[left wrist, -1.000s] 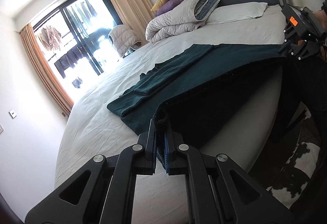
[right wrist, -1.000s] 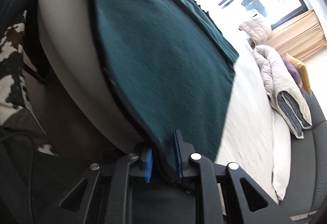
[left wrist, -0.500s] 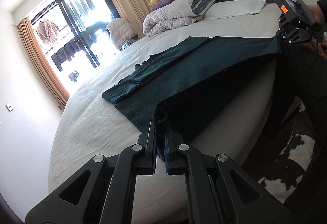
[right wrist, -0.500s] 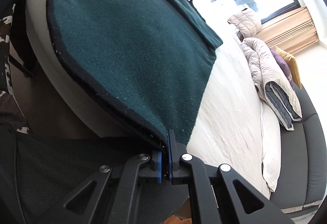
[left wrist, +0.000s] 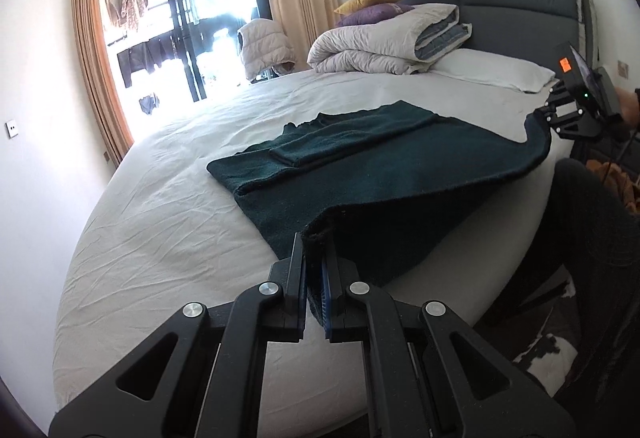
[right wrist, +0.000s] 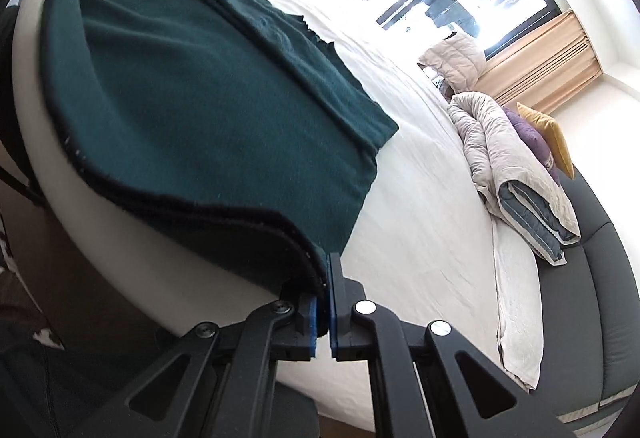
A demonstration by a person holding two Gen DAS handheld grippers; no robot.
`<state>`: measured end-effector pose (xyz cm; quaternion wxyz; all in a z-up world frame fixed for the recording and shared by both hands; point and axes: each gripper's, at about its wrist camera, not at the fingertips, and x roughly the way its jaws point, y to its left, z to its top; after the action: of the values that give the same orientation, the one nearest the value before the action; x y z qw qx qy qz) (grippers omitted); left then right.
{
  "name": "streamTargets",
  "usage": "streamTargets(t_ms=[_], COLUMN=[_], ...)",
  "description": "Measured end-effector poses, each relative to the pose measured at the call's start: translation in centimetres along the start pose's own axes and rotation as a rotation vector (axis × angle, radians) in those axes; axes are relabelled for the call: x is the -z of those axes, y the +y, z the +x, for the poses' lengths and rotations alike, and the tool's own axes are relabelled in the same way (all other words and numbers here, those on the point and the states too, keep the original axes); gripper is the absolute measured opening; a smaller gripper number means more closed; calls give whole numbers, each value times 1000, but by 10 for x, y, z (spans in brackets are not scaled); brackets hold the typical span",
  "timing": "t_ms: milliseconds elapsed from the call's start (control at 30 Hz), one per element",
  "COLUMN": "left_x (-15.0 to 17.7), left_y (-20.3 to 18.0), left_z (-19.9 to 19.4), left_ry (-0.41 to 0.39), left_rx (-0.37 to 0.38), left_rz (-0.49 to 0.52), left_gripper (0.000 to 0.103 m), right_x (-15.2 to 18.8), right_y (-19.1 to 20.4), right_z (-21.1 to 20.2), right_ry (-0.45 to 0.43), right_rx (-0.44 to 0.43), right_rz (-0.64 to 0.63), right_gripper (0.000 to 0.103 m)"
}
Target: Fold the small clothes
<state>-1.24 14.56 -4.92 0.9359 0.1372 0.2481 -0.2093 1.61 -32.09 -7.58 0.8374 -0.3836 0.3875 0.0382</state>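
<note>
Already the dark green garment (left wrist: 392, 174) has its sleeves laid inward across its back, a narrow folded strip lying well ahead of the fingers, toward the far end of the cloth, so the first side folds look done. It lies on the white bed sheet (left wrist: 168, 222) with its near hem draped over the mattress edge. The left gripper (left wrist: 315, 278) has its jaws pinched tight on one hem corner, the cloth bunching up just ahead of its fingertips. The right gripper (right wrist: 323, 302) is likewise clamped on the other hem corner, the dark edge running away to the left of its fingers; from the left wrist view it shows off to the right of the left fingers, at the other end of the hem (left wrist: 572, 110). Both corners sit raised off the sheet. What seems left is the main fold: carrying the hem forward, beyond the fingertips, onto the collar end, then perhaps one more halving. A rolled duvet (left wrist: 384, 42) lies far ahead of the fingers by the headboard.
</note>
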Motion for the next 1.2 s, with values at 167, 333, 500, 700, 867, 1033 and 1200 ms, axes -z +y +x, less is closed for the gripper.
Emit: streamTargets(t_ms=[167, 333, 500, 700, 867, 1033, 1200], left_x=[-14, -28, -46, -74, -100, -126, -146], left_y=[11, 25, 42, 62, 82, 110, 137], left_z=[7, 17, 33, 58, 89, 131, 176], left_ry=[-8, -11, -17, -23, -17, 8, 42], left_rx=[2, -3, -22, -65, -101, -116, -131], left_rz=[-60, -134, -166, -166, -153, -151, -159], left_gripper=[5, 5, 5, 5, 5, 5, 5], right_x=[-15, -26, -38, -61, -86, -113, -140], right_y=[-7, -18, -39, -72, -94, -115, -134], right_z=[10, 18, 26, 44, 71, 109, 151], right_ry=[-8, -12, -24, -38, -37, -23, 11], right_rx=[3, 3, -10, -41, -72, -108, -142], right_rz=[13, 45, 104, 185, 227, 261, 276], right_gripper=[4, 4, 4, 4, 4, 4, 4])
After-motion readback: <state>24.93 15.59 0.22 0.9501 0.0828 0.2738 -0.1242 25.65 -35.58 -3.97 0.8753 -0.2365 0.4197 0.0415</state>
